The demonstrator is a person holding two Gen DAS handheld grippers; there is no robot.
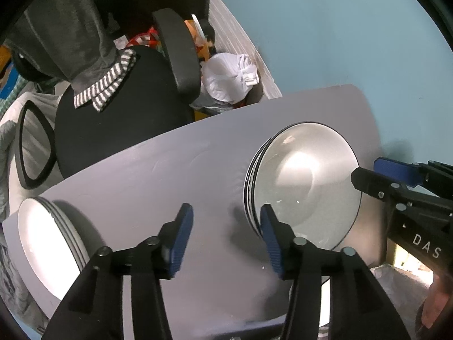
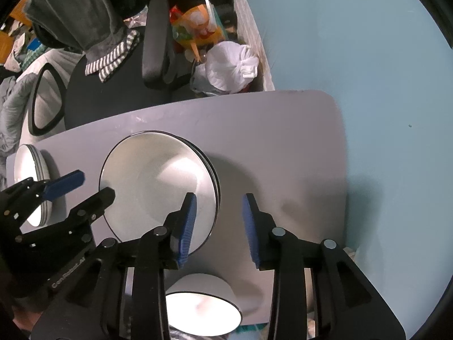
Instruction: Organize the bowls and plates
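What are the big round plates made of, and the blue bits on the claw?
The stacked plates look like glazed ceramic, or maybe melamine: glossy white with a thin dark rim and bright glare. The blue pads look like ribbed rubber: matte with fine grooves.

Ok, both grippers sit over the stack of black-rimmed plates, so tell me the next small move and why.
Probably lift both grippers clear of the stack of black-rimmed white plates. The left gripper and right gripper are both open, each straddling the stack's rim with no pad pressing on it, so the stack looks set down on the pale grey table. A white bowl nearer the edge could come next.
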